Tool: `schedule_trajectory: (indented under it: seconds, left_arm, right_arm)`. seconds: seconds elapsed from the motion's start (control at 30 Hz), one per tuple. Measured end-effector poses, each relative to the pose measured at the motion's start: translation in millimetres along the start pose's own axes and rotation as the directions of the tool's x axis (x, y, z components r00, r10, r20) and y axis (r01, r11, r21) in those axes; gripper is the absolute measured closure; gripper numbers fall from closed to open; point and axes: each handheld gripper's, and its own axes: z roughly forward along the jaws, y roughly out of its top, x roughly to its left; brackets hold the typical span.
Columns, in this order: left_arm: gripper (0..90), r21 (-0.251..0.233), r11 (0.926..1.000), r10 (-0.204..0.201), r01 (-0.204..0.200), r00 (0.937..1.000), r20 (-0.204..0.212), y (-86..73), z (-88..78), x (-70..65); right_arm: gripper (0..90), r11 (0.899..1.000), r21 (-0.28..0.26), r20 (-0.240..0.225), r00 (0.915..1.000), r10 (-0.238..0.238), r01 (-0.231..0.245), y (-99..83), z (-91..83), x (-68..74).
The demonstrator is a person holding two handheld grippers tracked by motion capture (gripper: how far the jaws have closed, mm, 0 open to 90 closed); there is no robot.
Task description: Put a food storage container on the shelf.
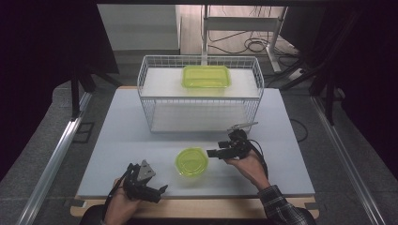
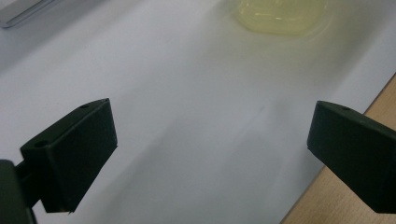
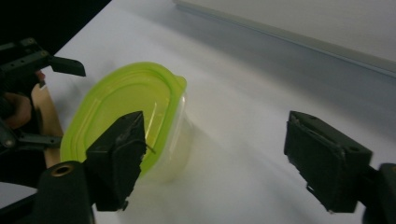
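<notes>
High view: round container (image 1: 191,161) beside right tongs (image 1: 212,153).

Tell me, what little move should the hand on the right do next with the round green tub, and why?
Probably slide the right gripper a little further toward the round tub, so its rim sits between both fingers, before squeezing. The jaws stand apart with nothing pressed between them, and in the right gripper view the tub lies off to one side, by just one finger. The left gripper waits open nearby.
</notes>
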Motion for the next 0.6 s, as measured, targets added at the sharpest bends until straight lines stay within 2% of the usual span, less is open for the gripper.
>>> schedule_trajectory:
  seconds: [0.1, 0.13, 0.2, 0.37, 0.5, 0.53, 0.57, 0.6]
  left_arm:
    - [1.4, 0.003, 1.0, 0.007, -0.007, 1.0, 0.0, 0.0, 0.1, -0.5]
    - [1.5, 0.003, 1.0, 0.007, -0.007, 1.0, 0.001, 0.1, 0.1, -0.5]
    - [1.5, 0.004, 1.0, 0.008, -0.008, 1.0, 0.002, -0.1, 0.4, -0.6]
    - [1.7, 0.008, 0.9999, 0.012, -0.012, 0.9999, 0.003, -0.1, 0.9, -1.1]
    - [1.7, 0.012, 0.9998, 0.017, -0.017, 0.9999, 0.004, -0.1, 1.4, -1.6]
    - [1.7, 0.011, 0.9998, 0.017, -0.017, 0.9998, 0.005, -0.1, 1.4, -1.8]
    - [1.7, 0.011, 0.9998, 0.018, -0.018, 0.9998, 0.005, -0.1, 1.4, -1.9]
    - [1.7, 0.011, 0.9997, 0.019, -0.02, 0.9998, 0.005, 0.0, 1.5, -1.9]
  right_arm:
    - [29.3, 1.0, 0.008, -0.018, 0.9998, 0.009, -0.008, 2.0, 4.1, -1.8]
    - [34.0, 1.0, 0.015, -0.043, 0.9988, 0.021, -0.021, 3.3, 7.6, -4.3]
    - [37.8, 0.999, 0.025, -0.074, 0.9964, 0.042, -0.04, 4.0, 11.1, -5.8]
    - [45.8, 0.997, 0.045, -0.118, 0.991, 0.062, -0.057, 5.0, 18.4, -6.7]
    - [53.0, 0.994, 0.066, -0.16, 0.9825, 0.095, -0.085, 6.7, 24.7, -8.6]
    - [57.0, 0.991, 0.083, -0.183, 0.9756, 0.121, -0.108, 7.5, 28.0, -9.1]
    - [57.0, 0.991, 0.083, -0.183, 0.9756, 0.121, -0.108, 7.5, 28.0, -9.1]
    - [58.7, 0.989, 0.09, -0.198, 0.9715, 0.13, -0.114, 7.9, 30.0, -9.3]
